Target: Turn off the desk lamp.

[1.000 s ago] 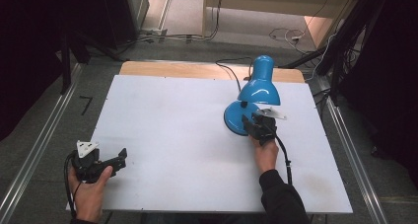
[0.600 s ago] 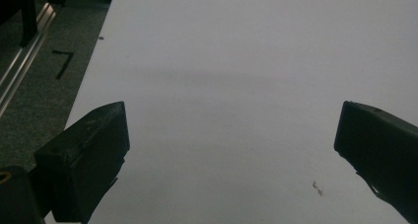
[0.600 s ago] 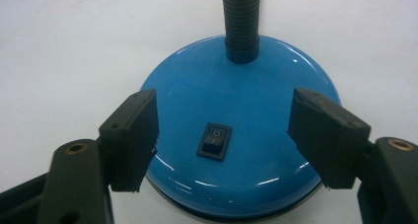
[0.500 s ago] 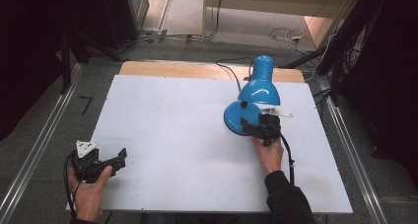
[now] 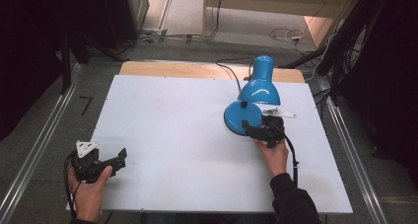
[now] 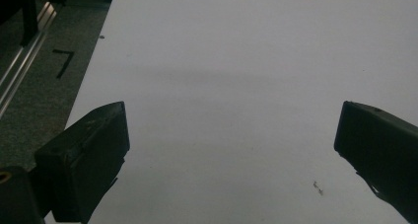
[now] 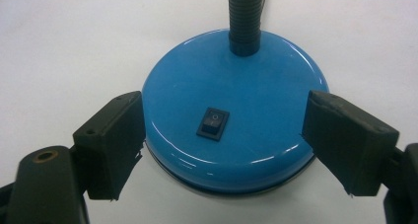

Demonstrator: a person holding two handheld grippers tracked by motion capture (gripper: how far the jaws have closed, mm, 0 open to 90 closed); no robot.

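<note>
Lamp base (image 7: 231,120): blue round disc, sits centre-frame in the right gripper view, dead ahead of the right tool (image 7: 224,145). In the high view the base (image 5: 241,116) is right of centre on the white tabletop (image 5: 187,135), shade (image 5: 259,88) tilted up and back toward the upper right.

Rocker switch (image 7: 213,123): small black rectangle on top of the base, near side of the black neck (image 7: 245,17). It lies straight along the tool's axis, roughly midway between the two jaws. Its long axis runs away from the camera, slightly slanted.

Right tool: jaws apart, one on each flank of the base rim, near it; can't tell whether they touch. Nothing clamped.

Left tool (image 5: 106,161): lower left of the high view, well apart from the lamp, jaws apart over bare tabletop (image 6: 236,76), idle.

Judgement: right hand is the near one by far. Next move turns on the switch being centred ahead; a jaw tip would have to shift sideways to line up with it before pressing down.
</note>
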